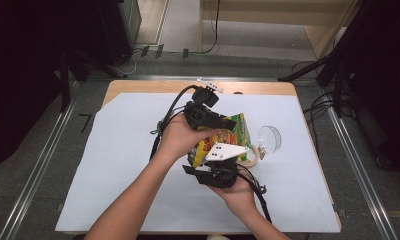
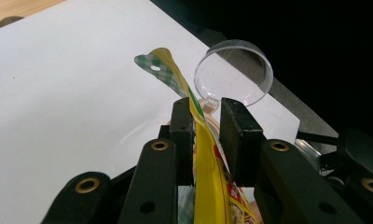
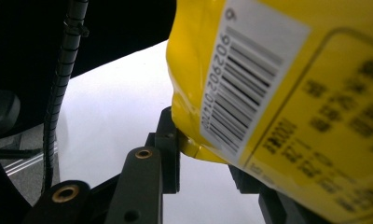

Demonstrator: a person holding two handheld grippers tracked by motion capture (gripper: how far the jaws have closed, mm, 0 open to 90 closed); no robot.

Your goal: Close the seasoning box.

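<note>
A yellow and green snack bag (image 1: 241, 131) is held up between my two grippers over the white sheet (image 1: 123, 165). In the high view my left gripper (image 1: 230, 123) comes at the bag from the far side, and my right gripper (image 1: 209, 156), with its grey plate on top, from the near side. In the left gripper view the bag's top edge (image 2: 207, 172) runs between the jaws of the left gripper (image 2: 208, 106), flat against the left pad. In the right gripper view the right gripper (image 3: 201, 140) is closed on the bag's bottom corner (image 3: 278, 93), which bears a barcode; the bag hides one jaw.
A clear round plastic cup (image 1: 269, 138) lies on its side right of the bag, also seen behind the jaws as a clear cup (image 2: 233, 70). A tape roll (image 1: 252, 158) lies beside it. Cables trail from both grippers. The wooden table edge (image 1: 153, 86) runs along the far side.
</note>
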